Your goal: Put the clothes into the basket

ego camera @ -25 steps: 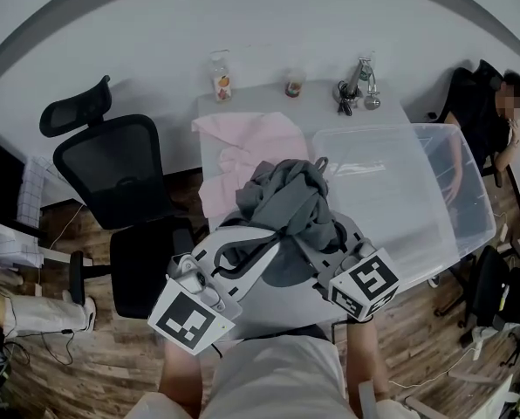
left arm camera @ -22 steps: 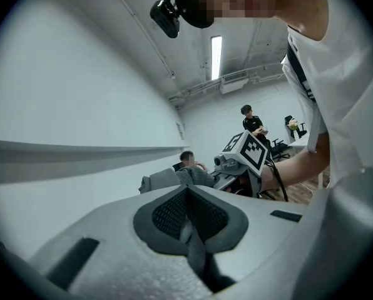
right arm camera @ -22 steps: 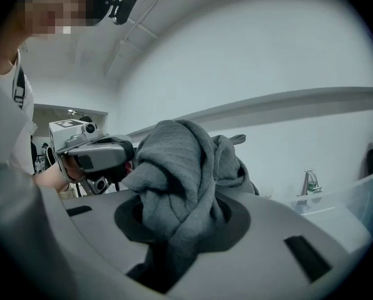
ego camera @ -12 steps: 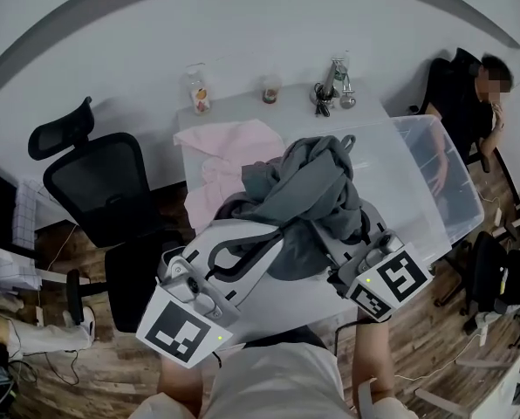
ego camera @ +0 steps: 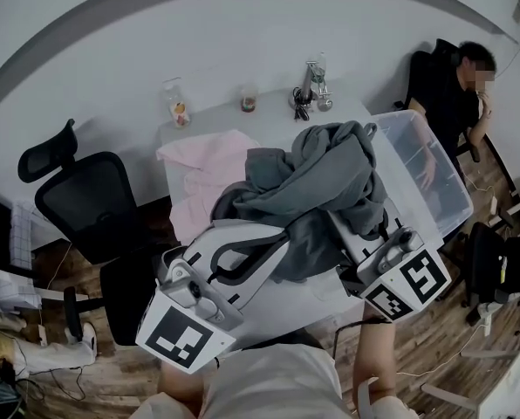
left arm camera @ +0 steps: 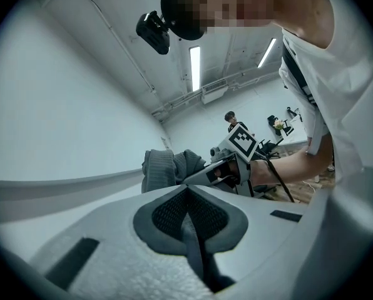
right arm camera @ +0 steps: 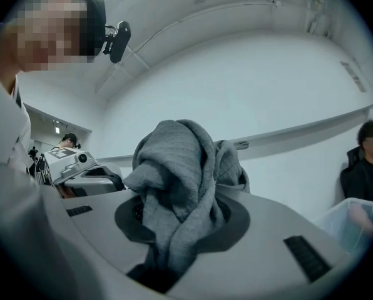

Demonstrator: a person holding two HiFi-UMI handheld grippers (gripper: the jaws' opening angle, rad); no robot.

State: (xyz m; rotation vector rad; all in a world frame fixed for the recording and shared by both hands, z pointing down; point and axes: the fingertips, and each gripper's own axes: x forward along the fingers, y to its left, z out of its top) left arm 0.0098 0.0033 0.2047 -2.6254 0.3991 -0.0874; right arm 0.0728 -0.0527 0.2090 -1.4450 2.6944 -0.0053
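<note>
the grey garment [ego camera: 317,182] hangs bunched in the air above the table [ego camera: 269,116], just left of the clear basket [ego camera: 443,190], which stands at the table's right end. the right gripper [right arm camera: 180,220] is clamped on a thick twist of it, with cloth piled up over its jaws. the left gripper [left arm camera: 189,217] has its jaws pressed together on what looks like only a thin fold of the same garment.

that thin pinch is the weak spot: if the two grippers pull apart, the fold could slide out and leave the bundle swinging from the right one. loose ends trailing below could snag the basket's near rim and drape outside. a seated person [ego camera: 456,85] at the far right has a hand at the basket, so a fast drop risks hitting it. the pink garment [ego camera: 208,168] lies on the table, left of the bundle, not yet in the basket.
</note>
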